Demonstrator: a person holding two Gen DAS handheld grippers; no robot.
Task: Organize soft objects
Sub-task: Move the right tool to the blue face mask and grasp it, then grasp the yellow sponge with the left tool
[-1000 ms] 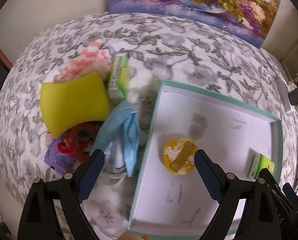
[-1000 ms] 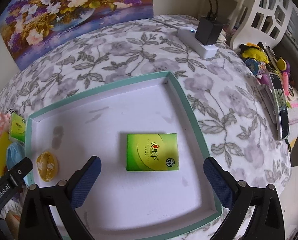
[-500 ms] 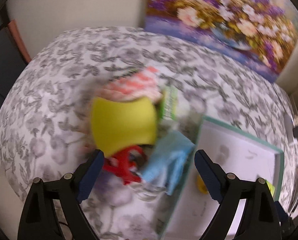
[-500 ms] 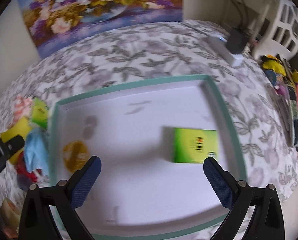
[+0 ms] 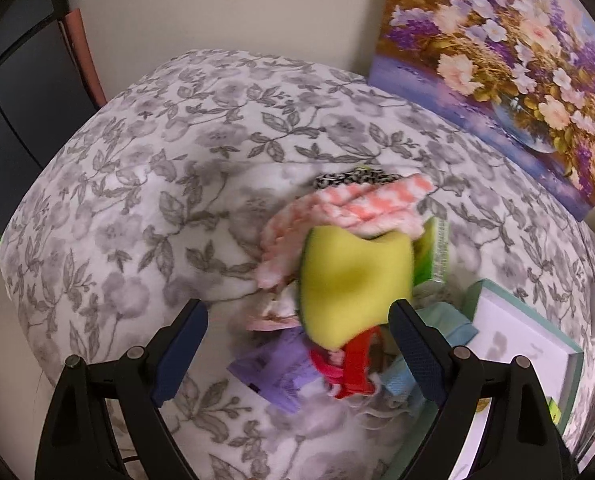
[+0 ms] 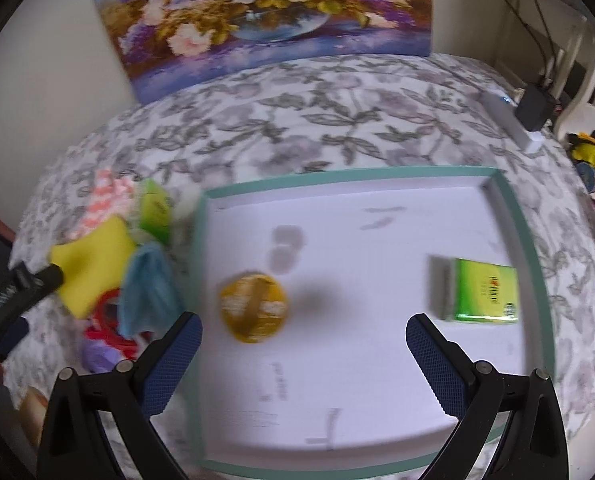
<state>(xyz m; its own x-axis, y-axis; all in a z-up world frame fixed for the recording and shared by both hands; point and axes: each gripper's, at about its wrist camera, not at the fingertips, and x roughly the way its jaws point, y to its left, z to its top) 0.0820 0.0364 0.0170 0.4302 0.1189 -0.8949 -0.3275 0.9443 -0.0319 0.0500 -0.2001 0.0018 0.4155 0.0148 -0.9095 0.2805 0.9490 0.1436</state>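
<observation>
A pile of soft things lies on the floral cloth left of a white tray with a teal rim [image 6: 521, 224]: a yellow sponge [image 5: 353, 284], a pink checked cloth [image 5: 349, 208], a blue cloth [image 6: 145, 288], a red item [image 5: 349, 368], a purple packet [image 5: 273, 372] and a green tissue pack [image 5: 433, 252]. In the tray lie a round yellow item [image 6: 253, 308] and a second green tissue pack [image 6: 485, 292]. My left gripper [image 5: 297, 356] is open and empty just in front of the pile. My right gripper [image 6: 303, 360] is open and empty above the tray's near half.
A flower painting [image 6: 273, 12] leans against the wall at the back. A white power strip with a black plug [image 6: 517, 116] lies at the right edge of the table, beside a white chair and small clutter. The tray [image 5: 537, 344] shows at the left wrist view's lower right.
My left gripper has swung left from the tray to the pile. My right gripper has moved left, from over the green pack toward the round yellow item. Both stay open.
</observation>
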